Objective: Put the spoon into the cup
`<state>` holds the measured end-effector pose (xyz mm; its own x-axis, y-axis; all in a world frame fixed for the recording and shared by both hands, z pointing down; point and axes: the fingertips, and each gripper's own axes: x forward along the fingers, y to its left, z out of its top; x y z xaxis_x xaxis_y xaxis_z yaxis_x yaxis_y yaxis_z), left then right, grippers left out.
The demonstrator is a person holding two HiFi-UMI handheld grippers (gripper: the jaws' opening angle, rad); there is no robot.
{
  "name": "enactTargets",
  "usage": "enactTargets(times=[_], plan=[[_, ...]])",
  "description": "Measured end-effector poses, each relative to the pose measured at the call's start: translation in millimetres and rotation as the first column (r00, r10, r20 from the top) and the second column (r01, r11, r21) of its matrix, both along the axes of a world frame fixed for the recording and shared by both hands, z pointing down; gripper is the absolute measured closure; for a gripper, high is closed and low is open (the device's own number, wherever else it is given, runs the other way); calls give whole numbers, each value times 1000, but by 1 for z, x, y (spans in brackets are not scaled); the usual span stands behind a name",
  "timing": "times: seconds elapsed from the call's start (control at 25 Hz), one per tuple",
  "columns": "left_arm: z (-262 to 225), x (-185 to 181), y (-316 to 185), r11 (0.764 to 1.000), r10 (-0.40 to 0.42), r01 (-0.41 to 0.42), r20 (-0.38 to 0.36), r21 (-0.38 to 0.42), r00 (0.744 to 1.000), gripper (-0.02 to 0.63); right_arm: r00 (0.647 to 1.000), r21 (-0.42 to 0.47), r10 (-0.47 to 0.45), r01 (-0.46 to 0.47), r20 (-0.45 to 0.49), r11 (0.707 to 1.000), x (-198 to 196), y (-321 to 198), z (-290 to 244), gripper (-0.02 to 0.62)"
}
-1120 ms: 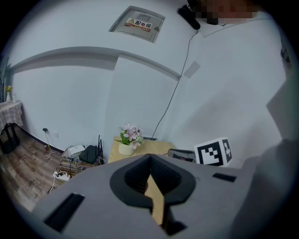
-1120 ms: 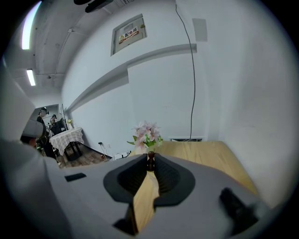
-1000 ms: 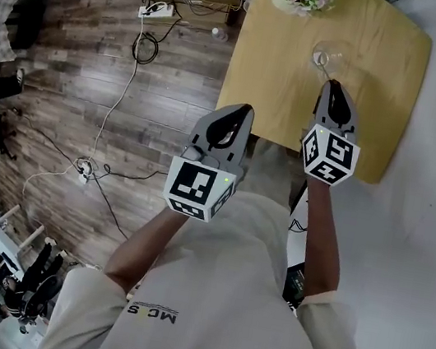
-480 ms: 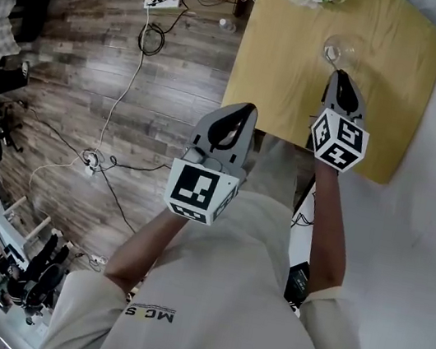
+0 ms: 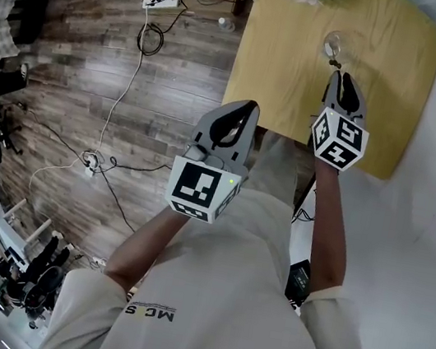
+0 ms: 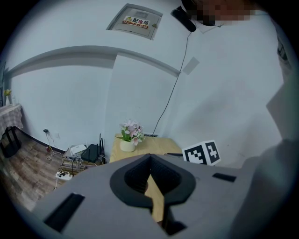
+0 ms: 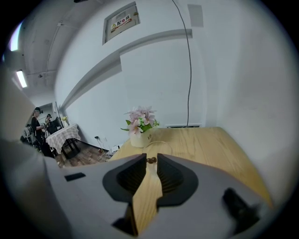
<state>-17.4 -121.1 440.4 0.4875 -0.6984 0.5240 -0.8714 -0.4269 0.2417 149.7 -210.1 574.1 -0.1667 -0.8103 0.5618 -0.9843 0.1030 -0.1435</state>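
Wooden table (image 5: pixel 383 90) under outstretched right gripper (image 5: pixel 338 75) (spoon (image 7: pixel 150 160) between jaws)

Left gripper (image 6: pixel 150 161) closed, right gripper (image 7: pixel 150 159) clamped

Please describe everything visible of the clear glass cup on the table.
The clear glass cup stands upright on the light wooden table, near the white pot of pink flowers. It is transparent with a round rim; its contents cannot be told. The right gripper, shut on a small brown spoon, is close in front of it.
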Motion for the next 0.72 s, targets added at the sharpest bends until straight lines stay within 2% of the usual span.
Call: enactTargets(times=[0.24, 0.72], plan=[[0, -4, 4, 1000, 9, -9, -6, 16, 1000, 595, 998, 40, 42, -44, 45, 998, 2, 13, -9, 535], [-24, -9, 8, 998, 29, -27, -47, 49, 998, 595, 999, 118, 35, -33, -17, 992, -2, 40, -75, 546]])
